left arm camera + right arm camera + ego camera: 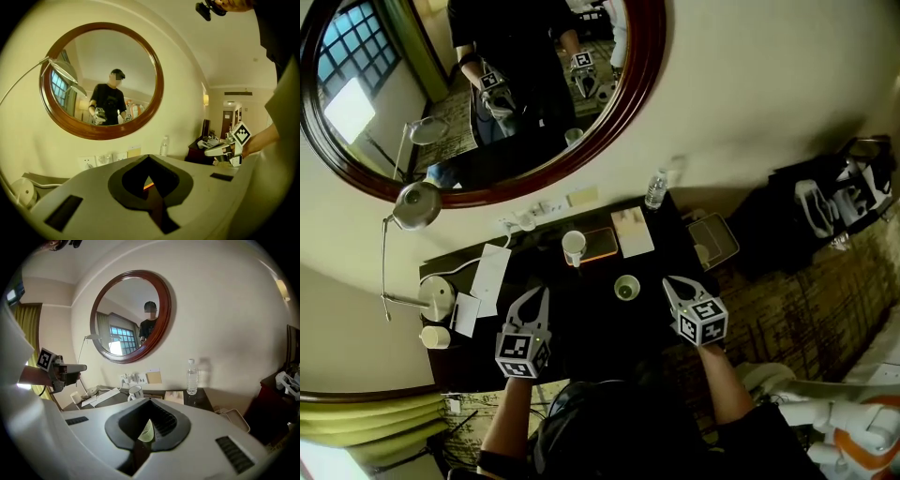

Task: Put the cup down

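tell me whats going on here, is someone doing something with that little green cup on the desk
A person stands at a dark desk with a two-jaw gripper in each hand. The small green cup stands upright on the desk and nothing grips it, so it looks already put down. The right gripper hangs just beside it, jaws together and empty. The left gripper is also shut and empty.

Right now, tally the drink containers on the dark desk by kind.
Mugs: 1, the white mug
Handleless cups: 2, the green cup and the cream cup
Bottles: 1, the water bottle
Total: 4
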Tool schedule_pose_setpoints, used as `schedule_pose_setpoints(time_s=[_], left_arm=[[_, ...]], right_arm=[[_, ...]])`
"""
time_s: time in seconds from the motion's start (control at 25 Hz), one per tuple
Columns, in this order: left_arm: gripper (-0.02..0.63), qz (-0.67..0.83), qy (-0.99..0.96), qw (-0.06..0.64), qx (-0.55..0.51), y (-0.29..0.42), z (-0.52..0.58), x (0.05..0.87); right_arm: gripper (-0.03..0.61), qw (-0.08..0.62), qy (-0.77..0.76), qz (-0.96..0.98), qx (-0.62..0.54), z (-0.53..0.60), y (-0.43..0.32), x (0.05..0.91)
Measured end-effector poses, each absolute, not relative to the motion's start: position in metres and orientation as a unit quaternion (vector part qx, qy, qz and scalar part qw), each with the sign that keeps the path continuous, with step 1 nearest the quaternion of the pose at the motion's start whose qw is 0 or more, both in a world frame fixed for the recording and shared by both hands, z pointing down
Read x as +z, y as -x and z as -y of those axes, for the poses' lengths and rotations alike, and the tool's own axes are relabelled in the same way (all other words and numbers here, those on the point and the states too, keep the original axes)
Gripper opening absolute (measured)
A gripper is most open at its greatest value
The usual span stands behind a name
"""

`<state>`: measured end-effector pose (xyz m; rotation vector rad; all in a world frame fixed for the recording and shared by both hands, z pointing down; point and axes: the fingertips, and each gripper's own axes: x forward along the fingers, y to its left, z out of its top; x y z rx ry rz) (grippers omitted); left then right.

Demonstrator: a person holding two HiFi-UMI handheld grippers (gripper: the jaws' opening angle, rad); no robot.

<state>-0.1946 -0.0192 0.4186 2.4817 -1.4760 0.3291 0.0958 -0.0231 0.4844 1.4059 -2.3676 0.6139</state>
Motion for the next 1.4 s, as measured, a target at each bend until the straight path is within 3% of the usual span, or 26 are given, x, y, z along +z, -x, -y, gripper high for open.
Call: schedule_pose_setpoints(time_s=[0.32, 0.6, 0.96, 1.08, 1.4], left_arm=[[-0.015, 0.478, -0.863, 0.09, 0.137, 0.183, 0.014, 0.414], [-0.012, 0.475, -0.862, 0.111, 0.137, 0.173, 0.014, 0.427], [0.267, 0.471, -0.856, 0.155, 0.149, 0.176, 0.046, 0.456], [0.392, 0.457, -0.858, 0.163, 0.17, 0.166, 0.066, 0.471], [0.506, 0.423, -0.86, 0.18, 0.223, 0.132, 0.123, 0.531]], right_arm=[[0.011, 0.158, -0.485, 0.834, 0.211, 0.023, -0.09, 0.482], [0.011, 0.162, -0.479, 0.835, 0.215, 0.026, -0.093, 0.485], [0.011, 0.166, -0.472, 0.838, 0.216, 0.027, -0.093, 0.491], [0.011, 0.168, -0.474, 0.837, 0.218, 0.029, -0.098, 0.494], [0.011, 0.182, -0.484, 0.826, 0.226, 0.034, -0.116, 0.517]])
